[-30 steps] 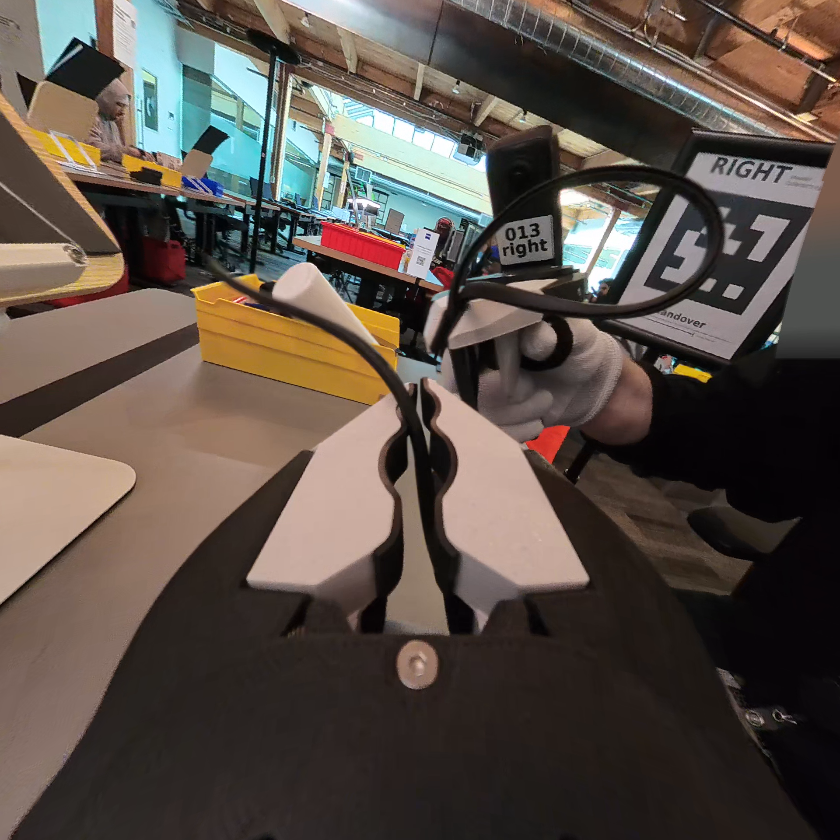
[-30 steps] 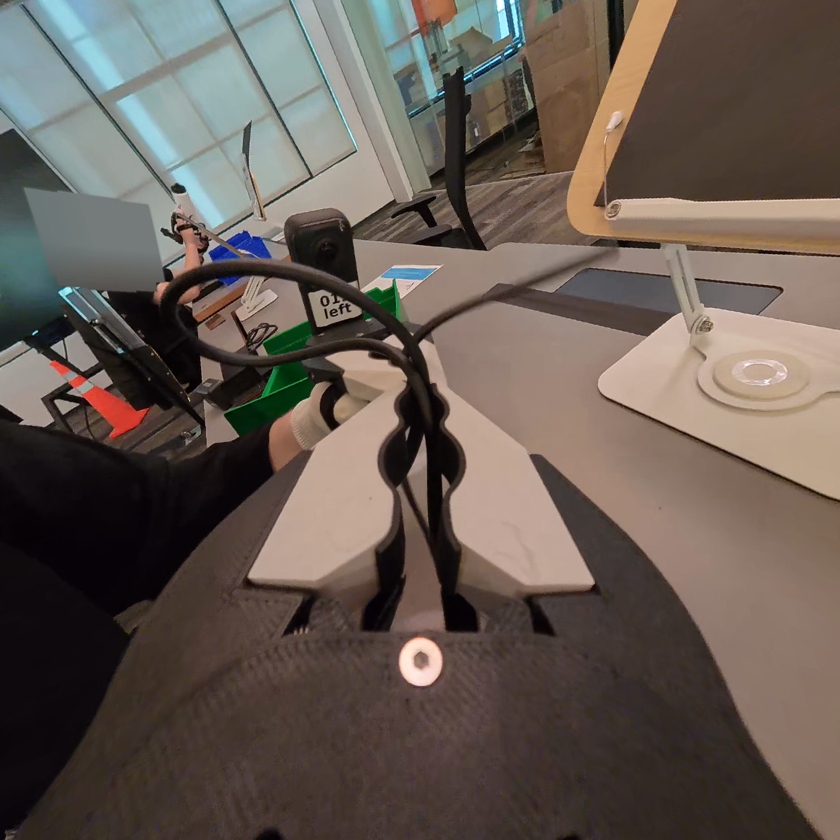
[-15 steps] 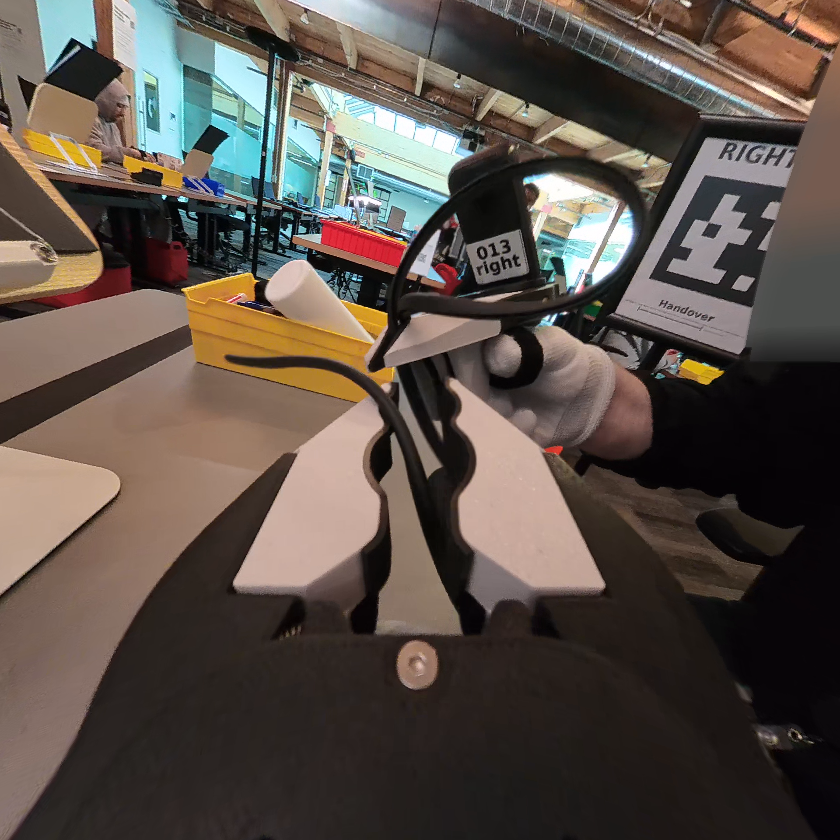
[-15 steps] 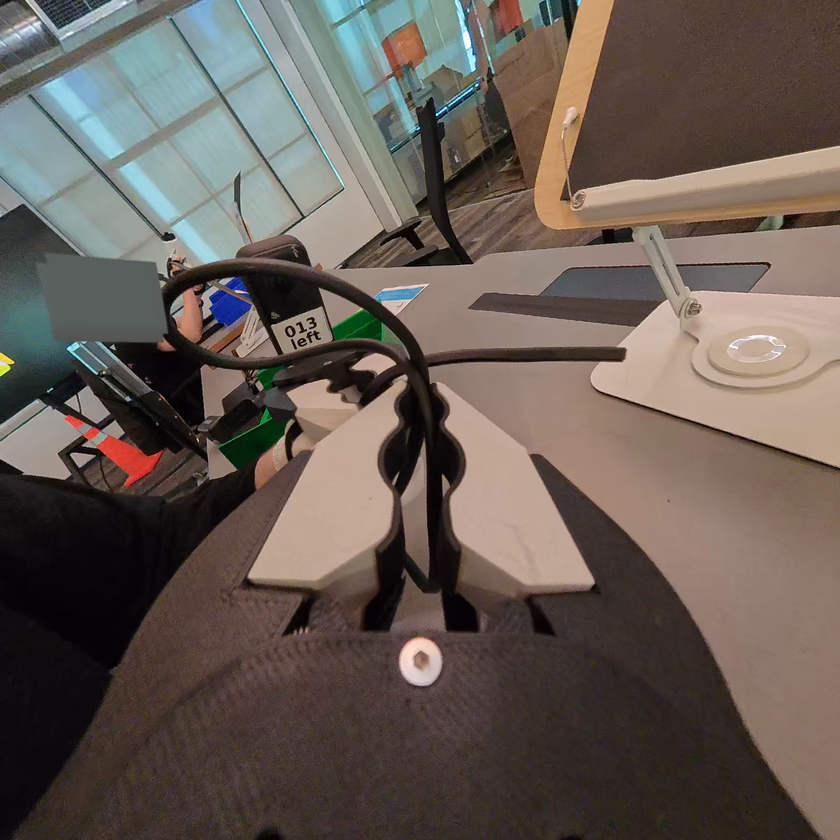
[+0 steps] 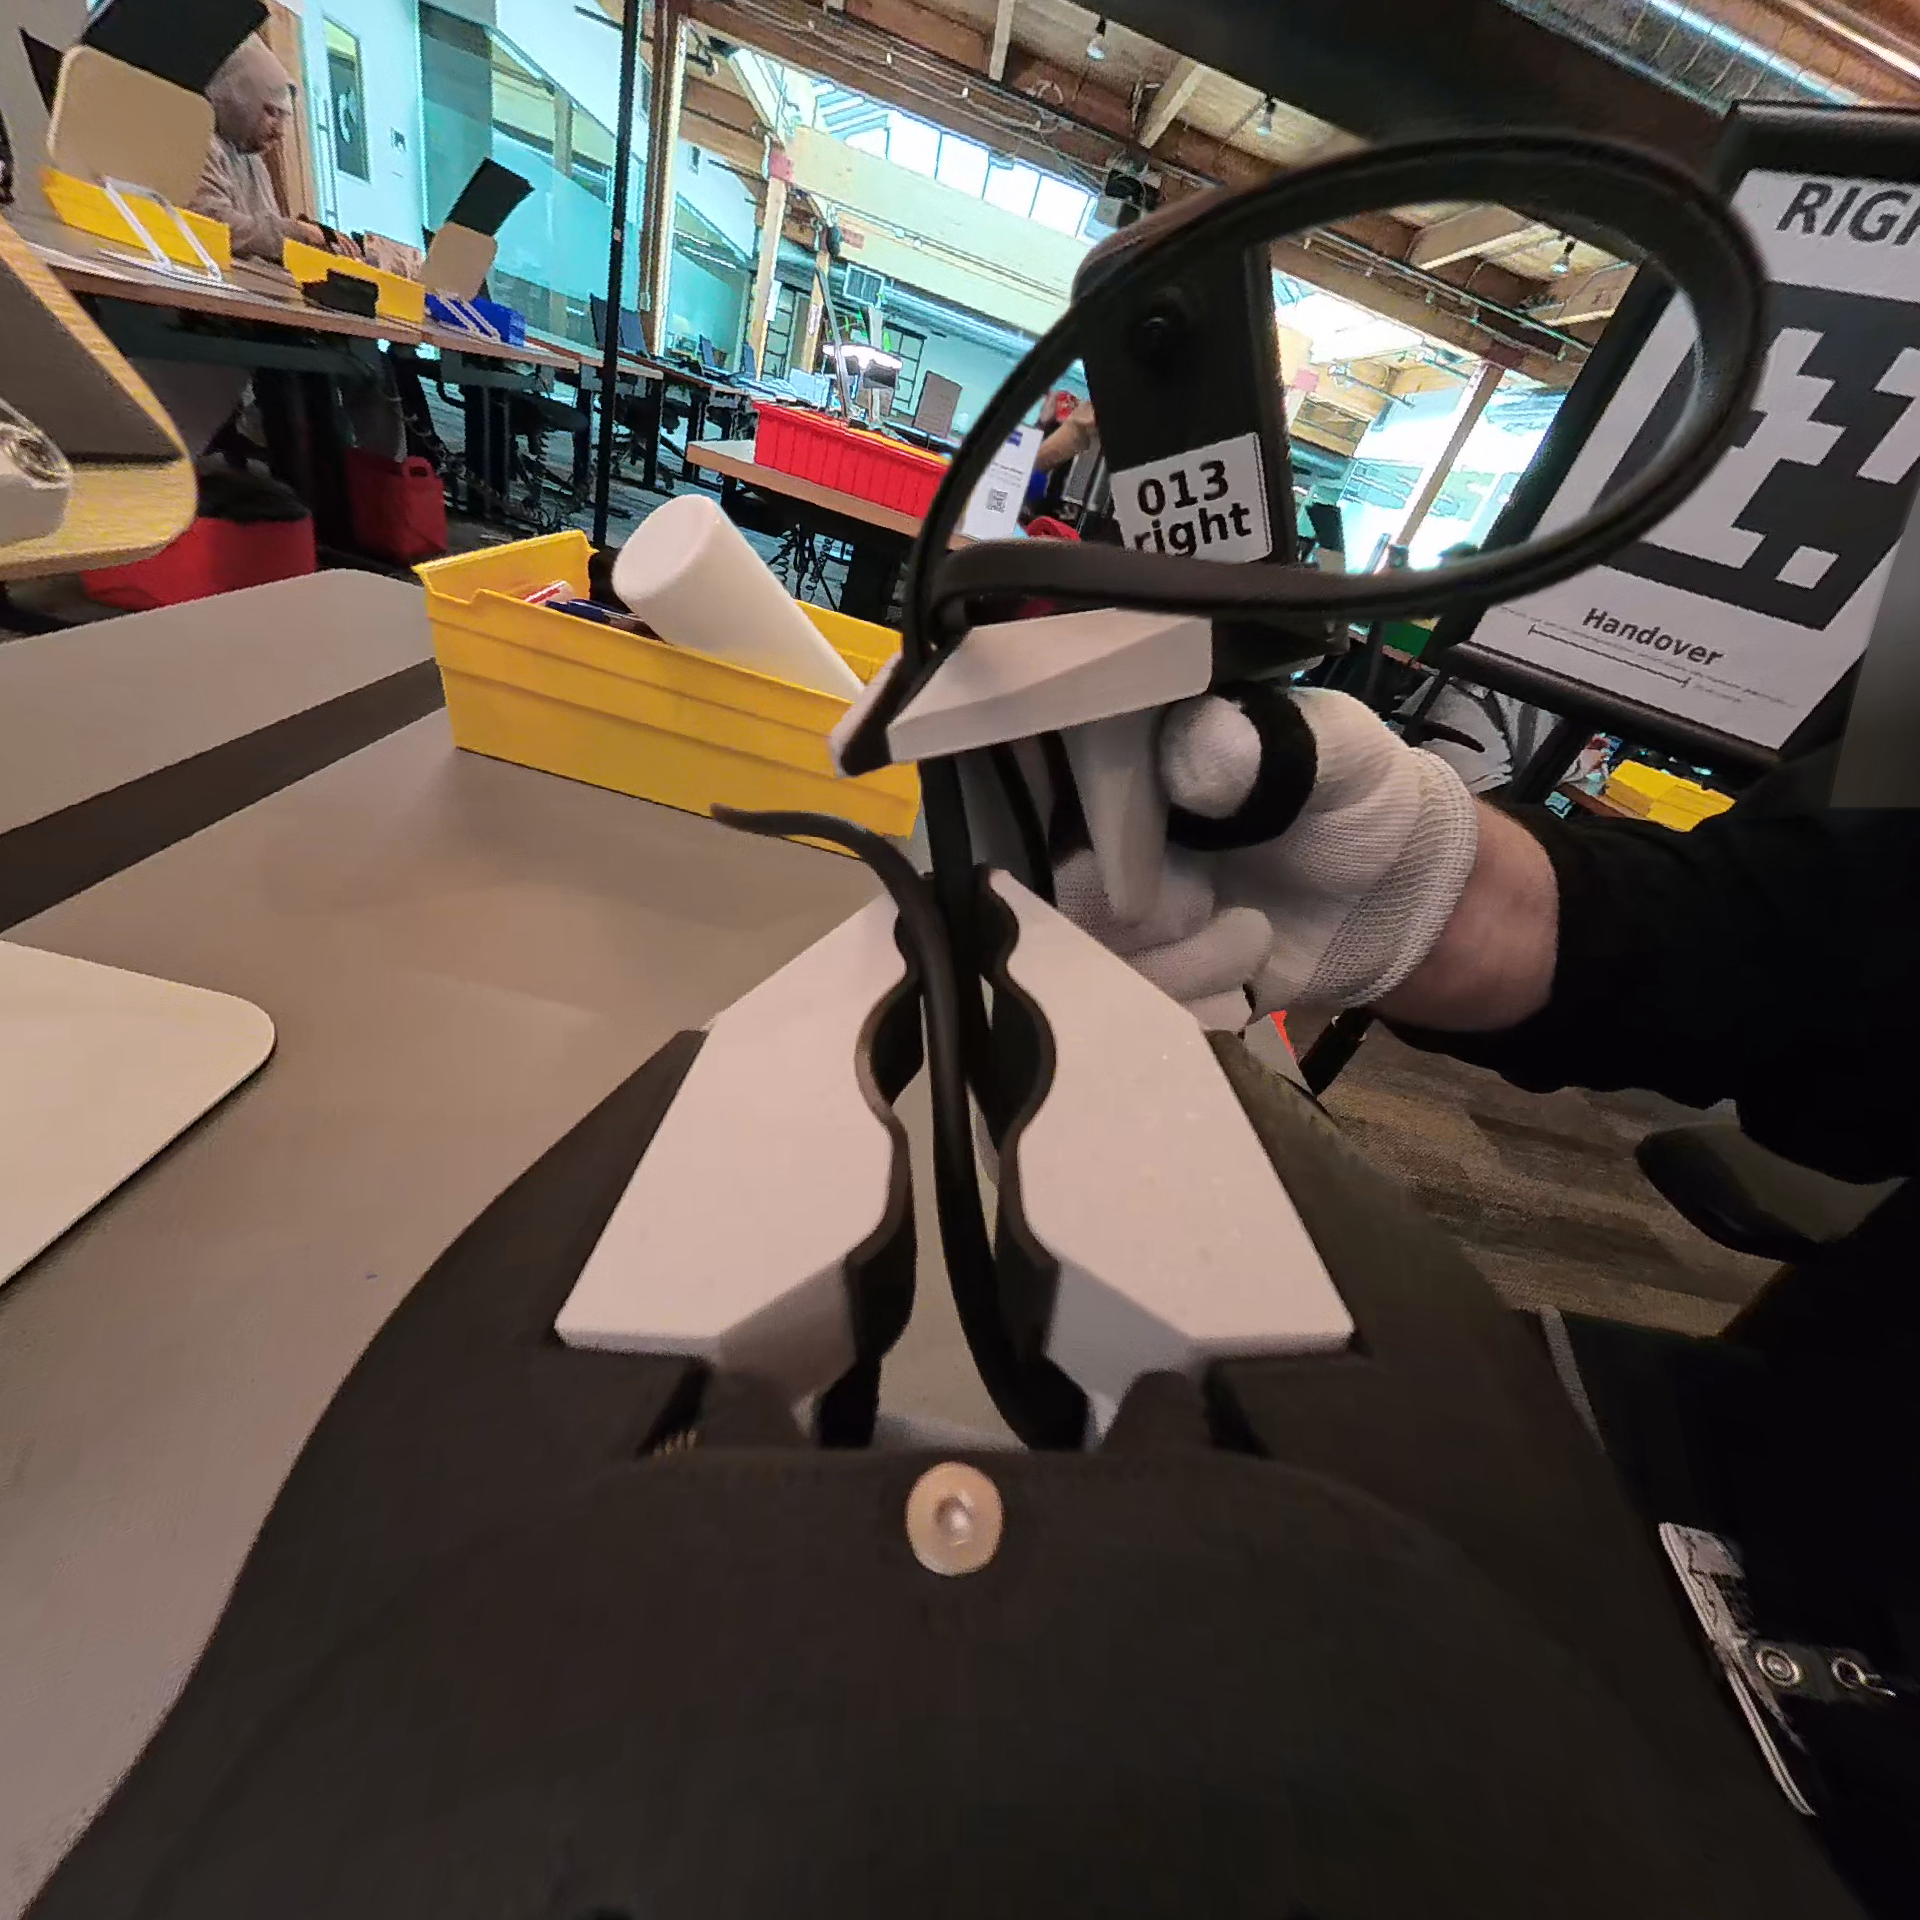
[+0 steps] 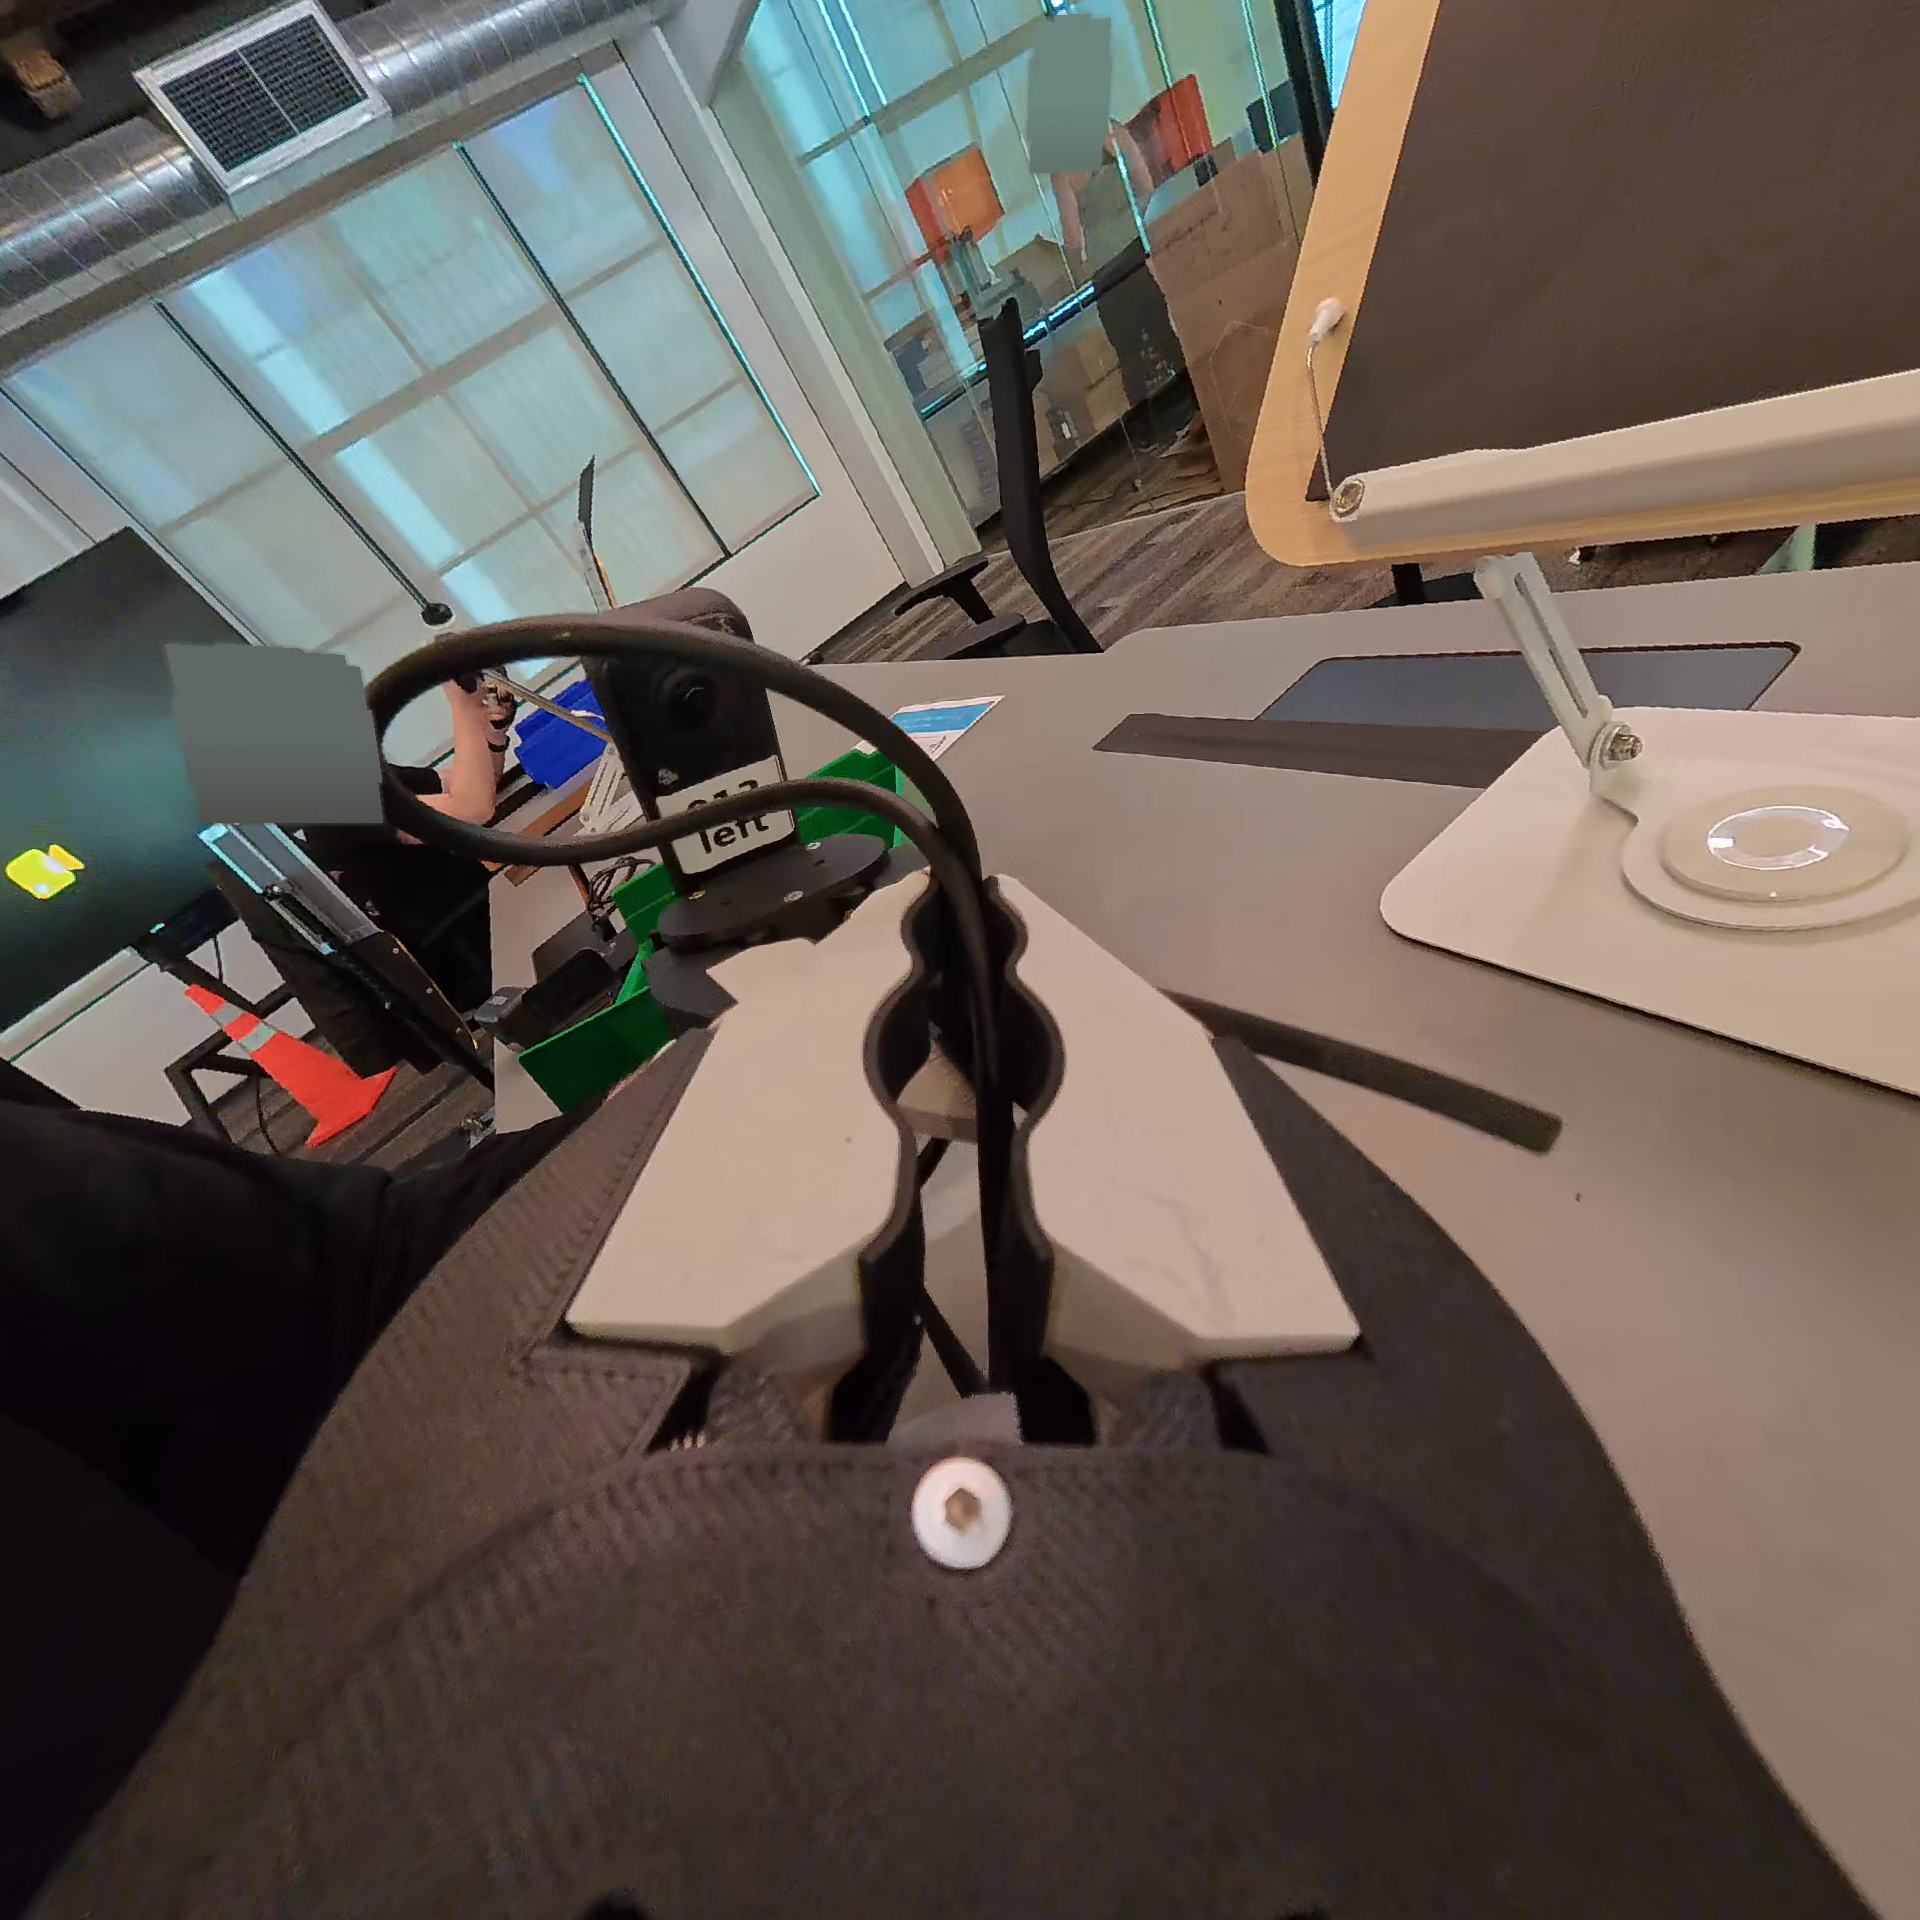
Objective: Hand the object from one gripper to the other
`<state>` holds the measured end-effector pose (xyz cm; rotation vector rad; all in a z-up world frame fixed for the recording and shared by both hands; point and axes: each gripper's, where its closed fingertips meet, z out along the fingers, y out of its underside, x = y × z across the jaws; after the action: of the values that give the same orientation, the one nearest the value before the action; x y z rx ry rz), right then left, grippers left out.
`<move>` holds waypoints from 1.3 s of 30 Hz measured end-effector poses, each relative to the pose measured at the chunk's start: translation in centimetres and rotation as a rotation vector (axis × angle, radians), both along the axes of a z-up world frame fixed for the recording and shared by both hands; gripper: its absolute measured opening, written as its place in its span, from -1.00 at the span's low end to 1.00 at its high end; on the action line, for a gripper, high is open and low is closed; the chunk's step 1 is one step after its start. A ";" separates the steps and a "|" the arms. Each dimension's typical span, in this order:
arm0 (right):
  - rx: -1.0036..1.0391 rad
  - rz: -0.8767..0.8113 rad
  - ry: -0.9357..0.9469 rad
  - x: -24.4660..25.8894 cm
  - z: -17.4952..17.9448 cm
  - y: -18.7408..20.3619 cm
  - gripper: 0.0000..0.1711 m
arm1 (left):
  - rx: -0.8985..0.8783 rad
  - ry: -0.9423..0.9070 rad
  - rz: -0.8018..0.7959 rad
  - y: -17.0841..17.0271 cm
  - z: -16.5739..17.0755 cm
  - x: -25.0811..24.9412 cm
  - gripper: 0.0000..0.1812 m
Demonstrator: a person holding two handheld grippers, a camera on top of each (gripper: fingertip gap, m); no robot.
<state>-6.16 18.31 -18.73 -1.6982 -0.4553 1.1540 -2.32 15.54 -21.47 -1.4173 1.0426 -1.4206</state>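
Note:
A black cable point(image 5: 1740, 312) curls in a big loop between the two grippers. My right gripper point(image 5: 862, 738), held by a white-gloved hand, is shut on the cable just ahead of and above my left gripper point(image 5: 945, 914). The left jaws stand a little apart, and the cable runs loosely down between them. Its free end point(image 5: 738, 816) sticks out to the left. In the right wrist view the right gripper point(image 6: 956, 904) pinches the cable point(image 6: 582, 636), with the left gripper's camera mount point(image 6: 769, 894) right behind it. The cable's free end point(image 6: 1455, 1101) hangs over the table.
A yellow bin point(image 5: 644, 707) holding a white cylinder point(image 5: 717, 592) stands on the grey table point(image 5: 416, 935). A white stand base point(image 6: 1662, 914) with a tilted board is on the table. A green bin point(image 6: 623, 1029) sits beyond the left gripper. A marker sign point(image 5: 1766, 416) stands at the right. The gap from one gripper's tips to the other's is roughly 5 cm.
The left jaws, shut on the cable a second ago, have opened a little. The right gripper has come closer and holds the cable, whose free end has swung down.

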 end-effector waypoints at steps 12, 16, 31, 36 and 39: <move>0.061 -0.161 -0.096 1.8 -0.4 1.1 -0.62 | 0.056 0.008 0.157 1.8 0.4 -0.2 -0.97; 0.075 -0.184 -0.083 2.0 -0.1 0.9 -0.62 | 0.172 0.025 0.242 2.0 0.9 -0.3 -0.98; -0.072 0.054 0.180 0.7 0.0 -0.3 -0.36 | 0.430 0.015 0.266 0.2 2.2 0.1 -0.97; -0.019 0.087 0.206 0.6 0.7 -0.9 -0.79 | 0.382 0.011 0.250 0.4 2.0 0.1 -0.97; 0.011 0.097 0.192 0.5 1.0 -1.2 -0.96 | 0.347 0.005 0.238 0.4 1.7 0.2 -0.97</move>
<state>-5.68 17.09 -17.75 -1.5519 -0.4263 1.3686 -2.12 15.96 -19.73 -1.2435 1.0279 -1.0101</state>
